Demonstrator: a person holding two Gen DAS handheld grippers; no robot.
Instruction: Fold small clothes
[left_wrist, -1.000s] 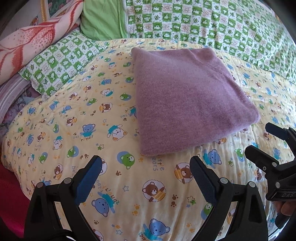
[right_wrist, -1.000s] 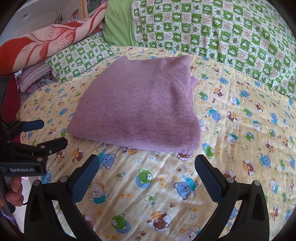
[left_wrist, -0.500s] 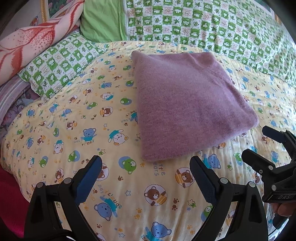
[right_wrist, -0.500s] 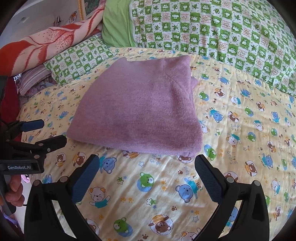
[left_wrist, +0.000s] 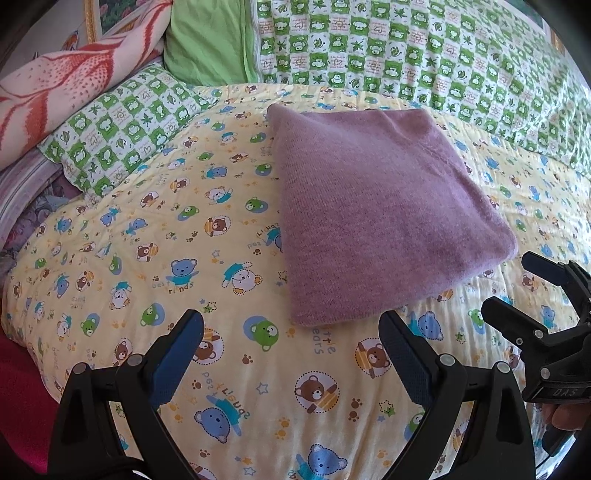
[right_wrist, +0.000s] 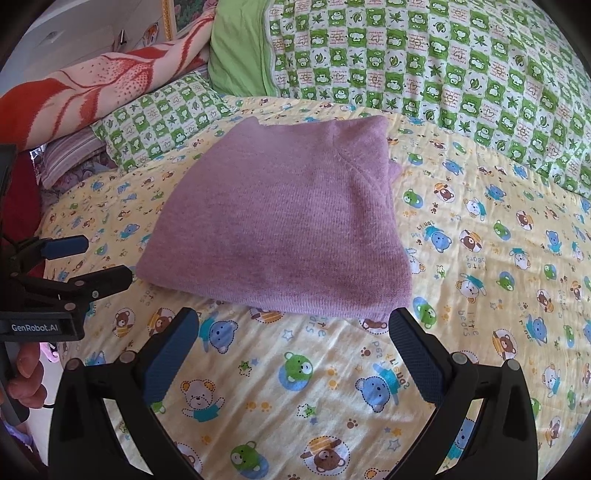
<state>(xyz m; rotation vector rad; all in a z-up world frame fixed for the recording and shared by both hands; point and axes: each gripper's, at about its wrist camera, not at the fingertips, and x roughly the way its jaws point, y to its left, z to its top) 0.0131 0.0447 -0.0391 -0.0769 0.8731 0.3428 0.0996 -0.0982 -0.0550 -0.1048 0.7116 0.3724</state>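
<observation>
A purple knitted garment (left_wrist: 373, 218) lies folded into a neat rectangle on the yellow bear-print bedspread (left_wrist: 166, 251). The right wrist view shows the same purple garment (right_wrist: 288, 229) with a sleeve seam on top. My left gripper (left_wrist: 291, 343) hovers open just short of the garment's near corner, holding nothing. My right gripper (right_wrist: 295, 339) is open too, its fingers straddling the near folded edge from above without touching it. Each gripper appears in the other's view: the right gripper (left_wrist: 517, 288) at the right edge, the left gripper (right_wrist: 88, 258) at the left edge.
A green checked pillow (left_wrist: 122, 133), a red-and-white blanket (left_wrist: 62, 81) and a green cushion (left_wrist: 210, 44) are stacked at the back left. A green checked quilt (left_wrist: 424, 51) runs along the back. A person's hand (right_wrist: 26, 373) holds the left gripper's handle.
Both grippers have drawn back and risen slightly from the garment, so it sits a bit farther off in both views. The garment itself has not moved.
</observation>
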